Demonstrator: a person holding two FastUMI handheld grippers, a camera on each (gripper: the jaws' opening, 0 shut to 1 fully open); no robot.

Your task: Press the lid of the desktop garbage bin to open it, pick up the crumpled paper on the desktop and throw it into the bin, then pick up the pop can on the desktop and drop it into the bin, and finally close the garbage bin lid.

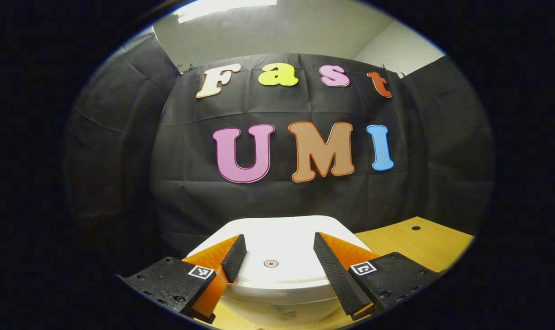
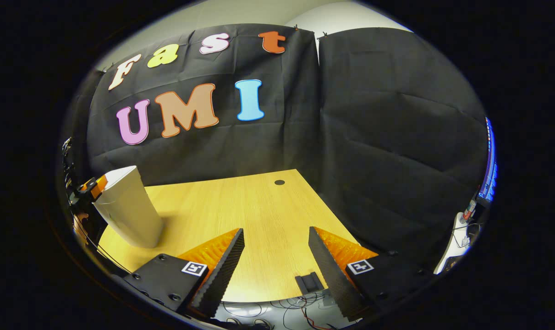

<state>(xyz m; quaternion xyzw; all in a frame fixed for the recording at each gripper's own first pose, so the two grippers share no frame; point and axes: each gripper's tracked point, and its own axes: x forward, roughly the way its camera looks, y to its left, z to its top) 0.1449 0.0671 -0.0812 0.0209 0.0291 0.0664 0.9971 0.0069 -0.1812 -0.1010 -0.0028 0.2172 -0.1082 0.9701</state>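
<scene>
- In the left gripper view the left hand-held gripper [image 1: 274, 256] hangs just above the garbage bin [image 1: 277, 284], its 2 fingers spread wide with nothing between them; whether the tips touch the lid [image 1: 282, 243] I cannot tell.
- The lid is shut, smooth white plastic with rounded corners and a small round red-ringed mark [image 1: 271, 263] near its front edge, between the 2 fingers.
- The bin stands on the table [image 1: 424, 247], a light wood-grain top; bare wood with a small dark hole [image 1: 416, 228] runs off to the bin's right up to the black cloth wall.
- In the right gripper view the right hand-held gripper [image 2: 276, 250] is also spread wide and holds nothing, poised over the near edge of the table [image 2: 259, 215].
- There the bin [image 2: 128, 211] stands well to the left, a tapered white body narrowing toward its base.
- Between bin and right table edge lies a broad open stretch of wood, bounded behind and to the right by creased black cloth.
- A small dark fitting [image 2: 309, 281] sits at the table's near edge, with loose cables [image 2: 277, 309] below it.
- Ridged, ribbed pads line the inner faces of the fingers [image 2: 222, 270].
</scene>
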